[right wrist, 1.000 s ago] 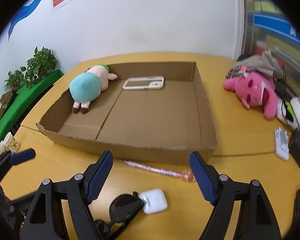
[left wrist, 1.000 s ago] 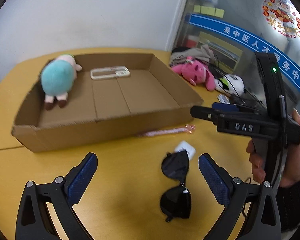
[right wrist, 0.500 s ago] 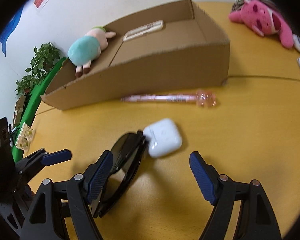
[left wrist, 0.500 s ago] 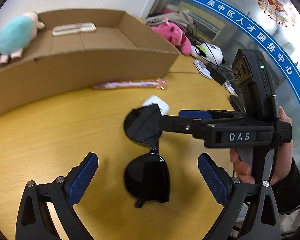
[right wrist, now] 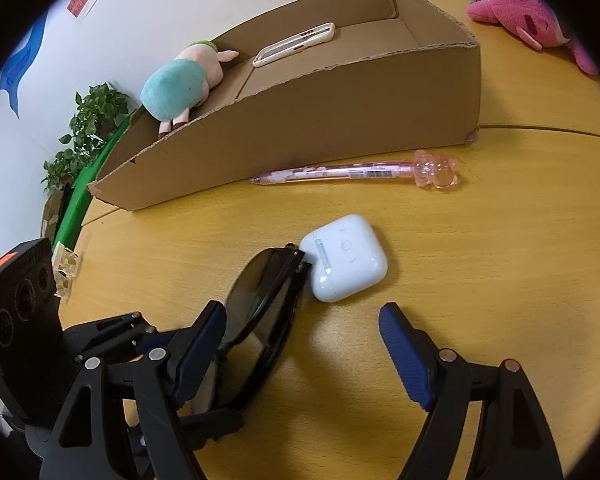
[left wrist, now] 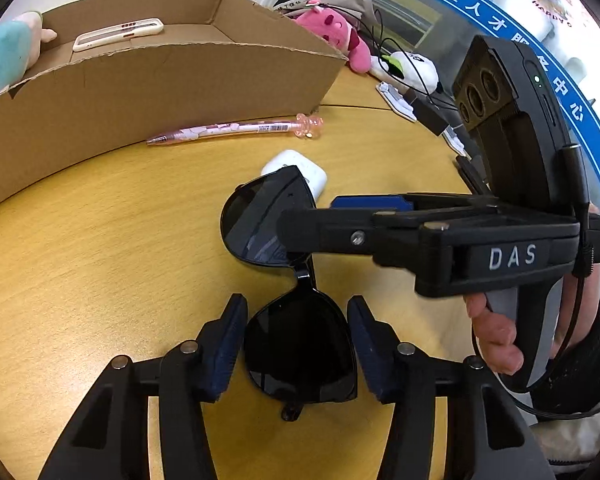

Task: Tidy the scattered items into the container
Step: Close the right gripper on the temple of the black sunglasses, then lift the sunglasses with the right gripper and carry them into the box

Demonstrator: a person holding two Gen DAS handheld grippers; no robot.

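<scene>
A: What is the left claw (left wrist: 296, 344) doing?

B: Its jaws have just been closing. They stand about half open, either side of the nearer lens of the black sunglasses (left wrist: 296, 344), which lie folded on the yellow tabletop (left wrist: 100, 272). The blue pads (left wrist: 228, 340) sit just beside the lens rim; whether they press on it I cannot tell.

A: And the right claw (right wrist: 302, 340)?

B: Wide open, holding nothing. In the right wrist view its left pad hangs over the sunglasses (right wrist: 260, 304), and the white earbud case (right wrist: 344, 258) lies at about twelve o'clock from the gap, touching the far lens.

A: Where are the other items?

B: A pink pen (right wrist: 356, 170) with a bear-shaped top lies on the tabletop beyond the case, at twelve o'clock, just beside the front wall of the cardboard box (right wrist: 340, 112). Inside the box are a teal and pink plush (right wrist: 180, 84) at ten o'clock and a white phone case (right wrist: 296, 44) near the back wall.

A: Anything outside it?

B: A pink plush toy (right wrist: 520, 12) lies at two o'clock on the tabletop, well apart.
</scene>
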